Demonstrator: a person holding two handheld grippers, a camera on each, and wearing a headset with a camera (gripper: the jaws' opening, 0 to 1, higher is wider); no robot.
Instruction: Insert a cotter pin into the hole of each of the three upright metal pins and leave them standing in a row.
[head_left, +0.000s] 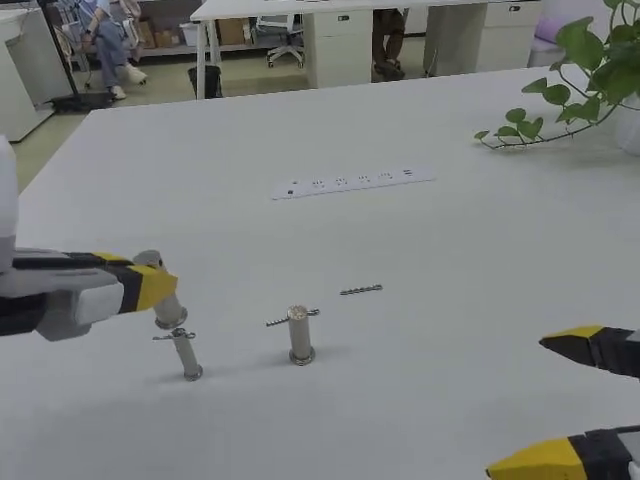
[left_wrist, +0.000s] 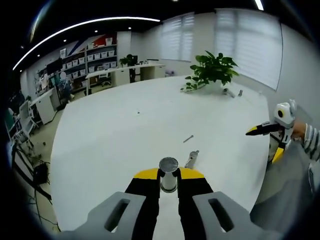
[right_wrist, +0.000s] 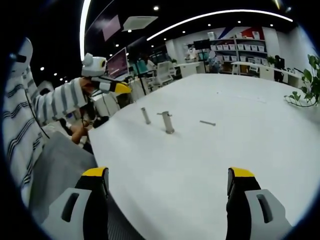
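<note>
**Surface and room.** White worktop, matt and bare over most of its area, in an open-plan office. Desks, swivel chairs and shelving stand beyond its far edge. The gripper views show strip lights overhead.

**Hidden or cut off.**
- The left hand-held gripper comes in over the left edge, with its body cut by the frame. Its jaws are pressed onto the held metal pin, which stands upright.
- A yellow jaw tip covers that pin's shank, so I cannot tell whether its hole carries a cotter. I also cannot tell whether its flanged foot touches the worktop.
- The right hand-held gripper sits at the near right corner and is partly out of frame. Its jaws are spread wide with nothing between them.
- A striped sleeve shows behind the left tool in the right gripper view.

**Other items.**
- The second metal pin stands upright just nearer the near edge than the held one. A cotter pin sits crosswise through its upper end.
- The third metal pin stands upright further toward the right edge, apart from the other two, and is likewise crossed near its top.
- The loose cotter pin lies flat just beyond the third pin (not touching it).
- A white power strip lies well toward the far edge.
- A leafy plant trails over the far right corner.
</note>
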